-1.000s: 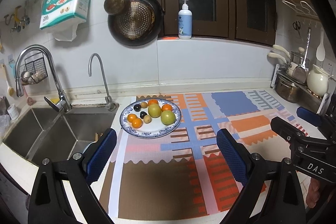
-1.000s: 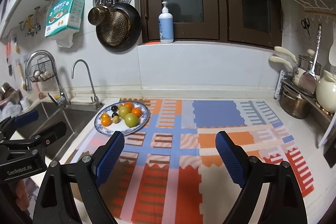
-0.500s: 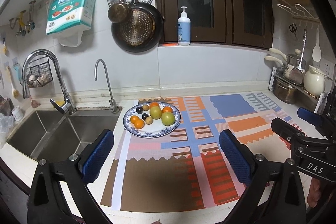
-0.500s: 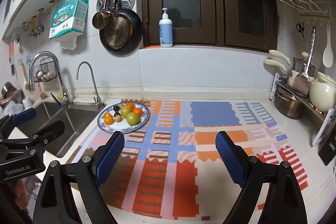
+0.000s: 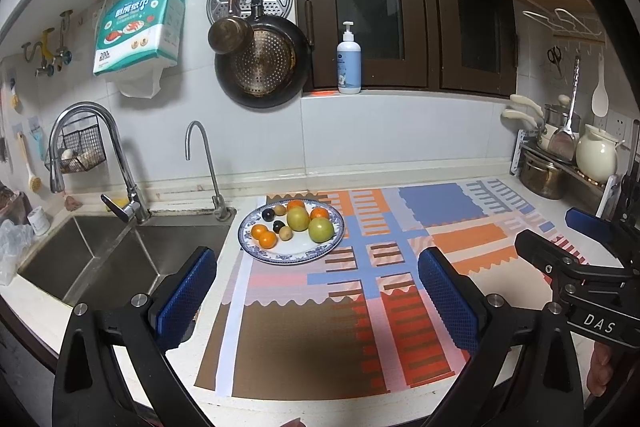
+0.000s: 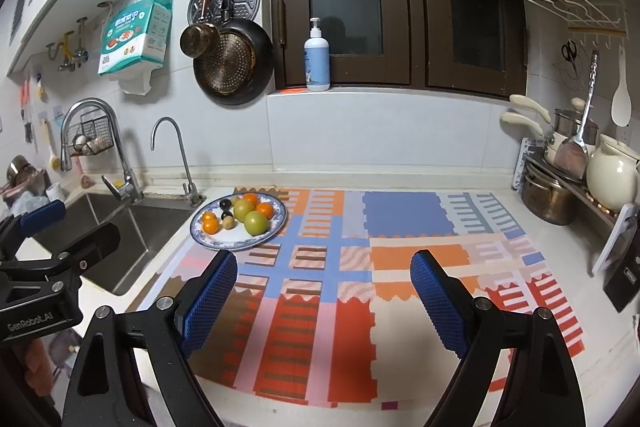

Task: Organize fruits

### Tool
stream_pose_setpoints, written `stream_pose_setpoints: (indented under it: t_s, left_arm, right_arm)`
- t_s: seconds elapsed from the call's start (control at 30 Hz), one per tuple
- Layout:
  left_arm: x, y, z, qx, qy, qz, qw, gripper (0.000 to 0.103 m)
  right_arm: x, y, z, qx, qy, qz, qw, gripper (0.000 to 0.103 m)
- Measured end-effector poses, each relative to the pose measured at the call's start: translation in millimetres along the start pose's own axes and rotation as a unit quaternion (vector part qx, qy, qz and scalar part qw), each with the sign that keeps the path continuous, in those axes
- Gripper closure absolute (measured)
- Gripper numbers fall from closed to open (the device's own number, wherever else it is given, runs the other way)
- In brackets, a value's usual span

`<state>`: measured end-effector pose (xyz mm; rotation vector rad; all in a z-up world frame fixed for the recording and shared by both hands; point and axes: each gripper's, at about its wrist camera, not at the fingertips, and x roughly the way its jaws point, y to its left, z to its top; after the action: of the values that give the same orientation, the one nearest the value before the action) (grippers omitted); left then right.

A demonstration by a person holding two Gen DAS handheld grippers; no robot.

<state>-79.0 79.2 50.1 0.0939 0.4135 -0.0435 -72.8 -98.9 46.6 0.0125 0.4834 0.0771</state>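
Observation:
A blue-rimmed white plate (image 5: 298, 255) sits on a patterned mat (image 5: 384, 267) beside the sink. It also shows in the right wrist view (image 6: 224, 245). It holds two green fruits (image 5: 321, 229), several small oranges (image 5: 267, 238), dark plums (image 5: 268, 214) and small brown fruits (image 5: 285, 233). My left gripper (image 5: 318, 297) is open and empty, held above the mat's near part, well short of the plate. My right gripper (image 6: 324, 297) is open and empty, over the mat's middle, to the right of the plate.
A steel double sink (image 5: 96, 259) with two taps (image 5: 116, 155) lies left of the plate. A rack with pots and a cream jug (image 5: 596, 155) stands at the right wall. Pans (image 5: 262, 67) hang on the tiled wall. A soap bottle (image 5: 349, 61) stands on the sill.
Both grippers have drawn back and risen, so the plate and counter look smaller and farther. The jaws stay open. The fruits have not moved.

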Motion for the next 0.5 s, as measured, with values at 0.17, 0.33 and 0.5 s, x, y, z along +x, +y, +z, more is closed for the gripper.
stream_pose_setpoints:
  t_s: [0.17, 0.33, 0.5]
  left_arm:
    - [-3.4, -2.5, 0.3, 0.005, -0.007, 0.004, 1.0000, 0.000]
    - [-6.3, -4.4, 0.0, 0.009, -0.015, 0.002, 0.9998, 0.000]
    - [-7.1, -4.8, 0.8, 0.010, -0.019, -0.003, 0.9998, 0.000]
  right_arm:
    - [-2.8, -1.8, -1.2, 0.002, 0.000, -0.001, 1.000, 0.014]
    - [-5.0, -5.8, -1.2, 0.006, -0.001, -0.005, 1.000, 0.014]
    - [-5.4, -9.2, -0.9, 0.008, -0.001, -0.008, 1.000, 0.014]
